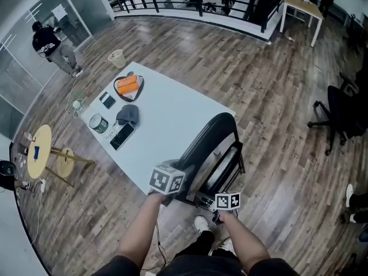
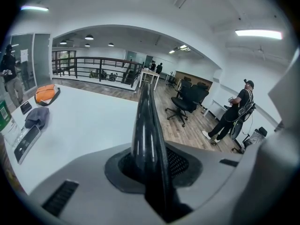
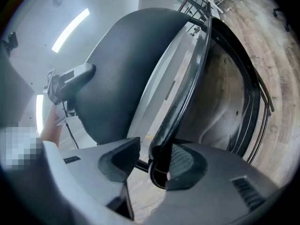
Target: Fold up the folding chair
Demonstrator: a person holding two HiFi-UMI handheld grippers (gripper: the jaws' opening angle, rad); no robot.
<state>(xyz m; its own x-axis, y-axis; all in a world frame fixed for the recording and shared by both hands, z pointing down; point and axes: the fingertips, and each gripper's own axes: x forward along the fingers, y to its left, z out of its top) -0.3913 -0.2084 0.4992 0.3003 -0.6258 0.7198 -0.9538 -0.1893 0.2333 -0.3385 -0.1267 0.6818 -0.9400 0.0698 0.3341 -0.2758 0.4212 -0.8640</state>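
One table [image 1: 172, 117], white, centre of the head view. One folding chair [image 1: 210, 140], black, lower centre, leaning on the table's near edge, seat and back close together. One office chair [image 1: 339, 111], right edge. One person [image 1: 52, 42], upper left. One round side table [image 1: 39, 151], left edge.

On the table's left end: one cap [image 1: 127, 115], one phone [image 1: 122, 135], one can [image 1: 98, 123].

Two grippers. Left gripper [image 2: 150, 172]: clamped on the chair's thin black edge. Right gripper [image 3: 147, 161]: jaws part-closed round the chair's frame tube, which lies against one pad, a gap at the other.

The folding chair [image 2: 146, 125] looks glossy black and smooth (table top [image 1: 172, 114] matt white)
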